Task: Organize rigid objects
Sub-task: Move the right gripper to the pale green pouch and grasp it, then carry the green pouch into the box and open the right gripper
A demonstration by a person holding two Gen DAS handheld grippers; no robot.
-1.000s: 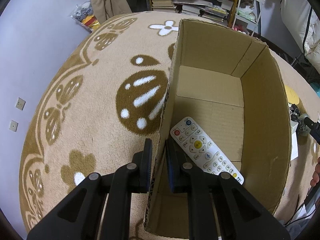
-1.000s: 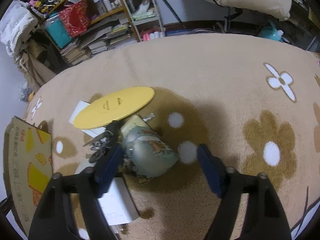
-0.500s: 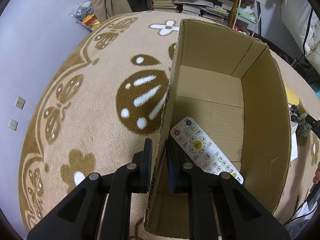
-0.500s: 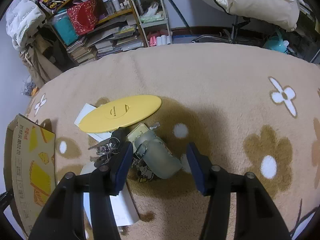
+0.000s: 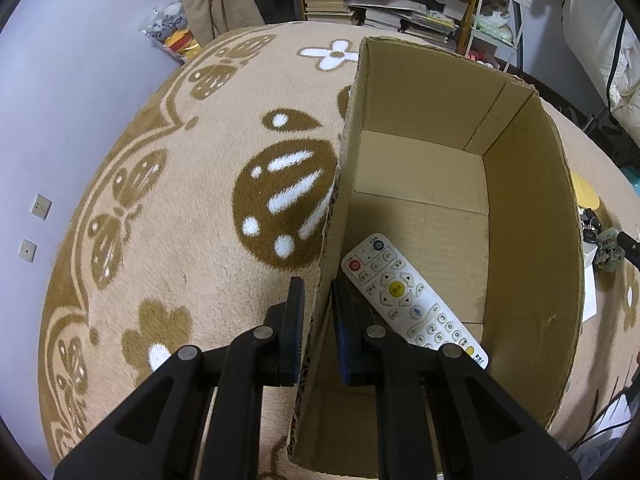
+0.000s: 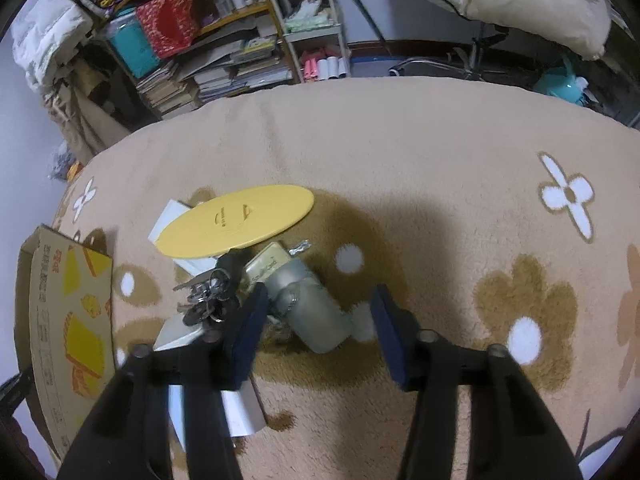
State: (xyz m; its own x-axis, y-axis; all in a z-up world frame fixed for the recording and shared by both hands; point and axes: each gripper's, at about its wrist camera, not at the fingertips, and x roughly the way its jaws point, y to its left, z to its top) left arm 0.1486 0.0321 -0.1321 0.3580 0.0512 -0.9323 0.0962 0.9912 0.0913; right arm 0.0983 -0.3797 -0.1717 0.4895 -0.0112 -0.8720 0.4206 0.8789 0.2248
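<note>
A pale green-grey jar (image 6: 316, 316) lies on its side on the beige flowered carpet (image 6: 400, 152), between the blue pads of the right tool (image 6: 318, 336). That tool's jaws have just been closing around the jar; the left pad sits against it, while a gap shows at the right pad, so no grip yet. Just left of the jar lie a bunch of keys (image 6: 208, 300), a small tin (image 6: 264, 266), white cards (image 6: 176, 330) and a yellow disc (image 6: 236, 220).

Further left stands an open cardboard box (image 5: 532, 240) holding a white remote control (image 5: 408, 300) on its floor. The left tool (image 5: 316, 320) is clamped narrow on the box's near side wall, one pad outside, one inside.
</note>
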